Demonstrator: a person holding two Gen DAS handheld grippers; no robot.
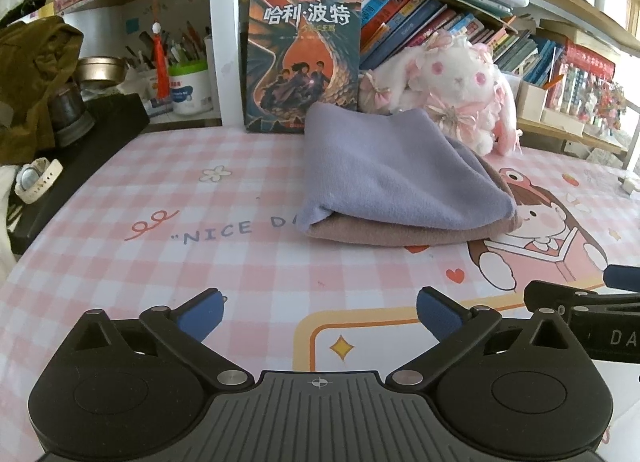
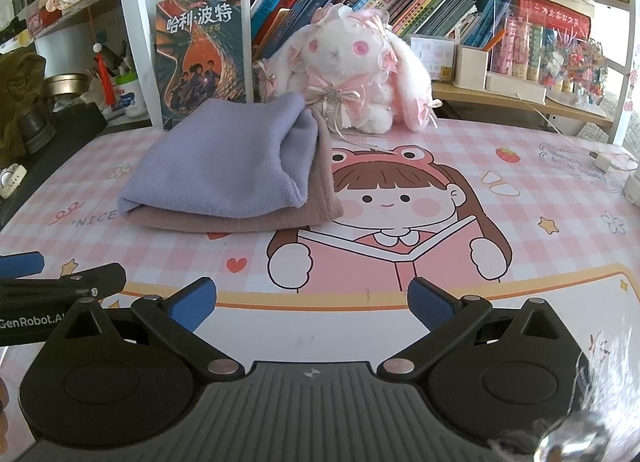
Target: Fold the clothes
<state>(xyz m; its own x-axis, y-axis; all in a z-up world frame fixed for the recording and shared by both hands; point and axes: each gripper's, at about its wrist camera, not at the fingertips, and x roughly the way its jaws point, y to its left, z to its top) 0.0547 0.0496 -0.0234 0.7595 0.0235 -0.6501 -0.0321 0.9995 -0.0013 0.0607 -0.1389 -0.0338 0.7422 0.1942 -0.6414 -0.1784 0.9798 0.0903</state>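
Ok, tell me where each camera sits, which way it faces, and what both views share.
Left wrist: on the left gripper, low over the mat, facing the folded cloth; its open fingers show, the right gripper at the right edge.
Right wrist: on the right gripper, facing the shelf; its open fingers show, the left gripper at left.
Shared: cloth, plush rabbit, book.

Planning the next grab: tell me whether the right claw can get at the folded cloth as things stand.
Probably yes. The right claw is open and empty, and only bare desk mat lies between it and the folded cloth, which sits ahead and to its left. The left claw waits beside it, not across the path.
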